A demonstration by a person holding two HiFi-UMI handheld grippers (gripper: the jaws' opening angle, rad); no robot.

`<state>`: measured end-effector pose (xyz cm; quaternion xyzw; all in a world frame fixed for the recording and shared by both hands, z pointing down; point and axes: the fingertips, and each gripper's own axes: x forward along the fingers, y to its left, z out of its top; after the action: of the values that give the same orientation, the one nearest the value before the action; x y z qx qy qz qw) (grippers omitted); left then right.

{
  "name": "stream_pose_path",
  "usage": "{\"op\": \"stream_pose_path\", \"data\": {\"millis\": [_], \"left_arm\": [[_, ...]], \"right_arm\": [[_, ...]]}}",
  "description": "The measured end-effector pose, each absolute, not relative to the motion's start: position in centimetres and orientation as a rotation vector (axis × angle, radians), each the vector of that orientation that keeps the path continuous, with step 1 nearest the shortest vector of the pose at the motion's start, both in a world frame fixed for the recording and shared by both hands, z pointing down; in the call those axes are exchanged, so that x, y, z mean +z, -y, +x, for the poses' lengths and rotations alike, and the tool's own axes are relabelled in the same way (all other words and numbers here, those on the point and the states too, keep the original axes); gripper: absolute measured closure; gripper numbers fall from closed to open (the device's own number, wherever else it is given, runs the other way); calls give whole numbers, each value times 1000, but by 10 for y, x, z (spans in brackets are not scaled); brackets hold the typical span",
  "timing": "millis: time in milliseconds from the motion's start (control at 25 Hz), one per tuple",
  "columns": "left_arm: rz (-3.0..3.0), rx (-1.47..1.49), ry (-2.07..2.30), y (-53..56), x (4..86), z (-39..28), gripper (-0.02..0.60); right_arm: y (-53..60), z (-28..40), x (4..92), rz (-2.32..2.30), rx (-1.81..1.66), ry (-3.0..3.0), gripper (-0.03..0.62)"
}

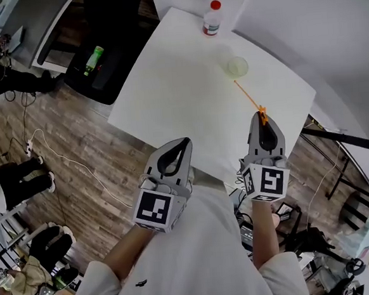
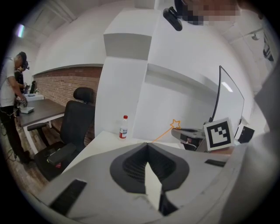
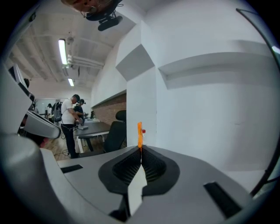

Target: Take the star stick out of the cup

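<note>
Smooth white tabletop (image 1: pixel 179 80) with thin orange star stick (image 1: pixel 247 96), clear round cup (image 1: pixel 236 66)

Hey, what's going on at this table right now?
A person holds a hand-held gripper in each hand over a white table. The right hand-held gripper is shut on the star end of the orange star stick, whose far tip sits by the cup rim. The left hand-held gripper is shut and empty.
</note>
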<state>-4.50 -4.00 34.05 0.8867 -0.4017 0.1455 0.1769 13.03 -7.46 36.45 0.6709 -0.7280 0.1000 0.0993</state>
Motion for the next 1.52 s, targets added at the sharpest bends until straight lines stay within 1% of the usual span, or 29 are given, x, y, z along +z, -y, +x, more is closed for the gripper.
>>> {"op": "stream_pose_path", "data": {"millis": [640, 1080, 1520], "left_arm": [[2570, 335, 1139, 43, 321, -67, 568], [2594, 335, 1102, 35, 323, -77, 568], [2631, 348, 1028, 30, 320, -46, 568]], "right_arm": [[20, 112, 304, 2028, 305, 2218, 586], [-12, 84, 289, 1855, 283, 2304, 586], [-33, 105, 290, 1891, 304, 2276, 586]]}}
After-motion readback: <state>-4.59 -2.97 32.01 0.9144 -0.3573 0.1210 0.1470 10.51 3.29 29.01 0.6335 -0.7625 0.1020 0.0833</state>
